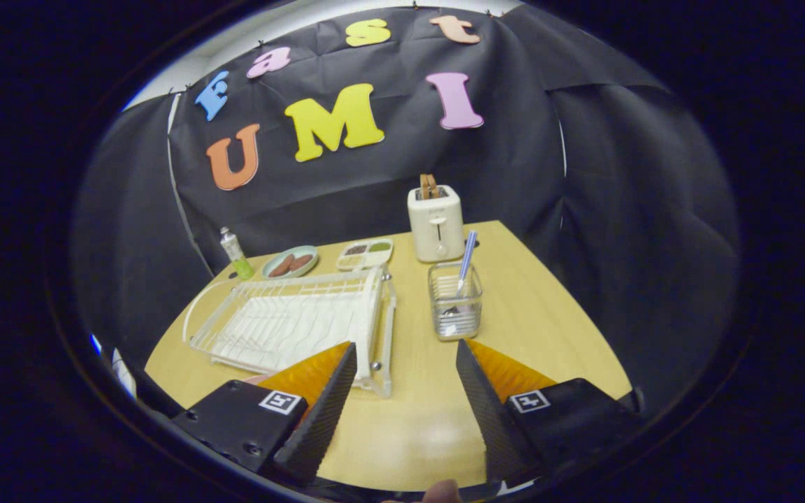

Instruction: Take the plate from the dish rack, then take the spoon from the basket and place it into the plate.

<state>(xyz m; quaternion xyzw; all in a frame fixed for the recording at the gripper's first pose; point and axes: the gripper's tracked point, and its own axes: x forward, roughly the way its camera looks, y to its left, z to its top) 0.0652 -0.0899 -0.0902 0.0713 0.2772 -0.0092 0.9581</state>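
wall: black cloth (346, 188), creased, hung on all sides of the booth
desk (535, 314): light wood, rounded edge, pushed up to the cloth
light: soft glare patch on the near desk surface
top: pale strip (249, 35) above the cloth

Blue-handled spoon (466, 262) upright in basket (455, 311)

White dish rack (291, 323); blue-striped spoon (467, 260); clear basket (455, 311); cream toaster (436, 223); black, orange-backed, ribbed gripper (406, 353) fingers
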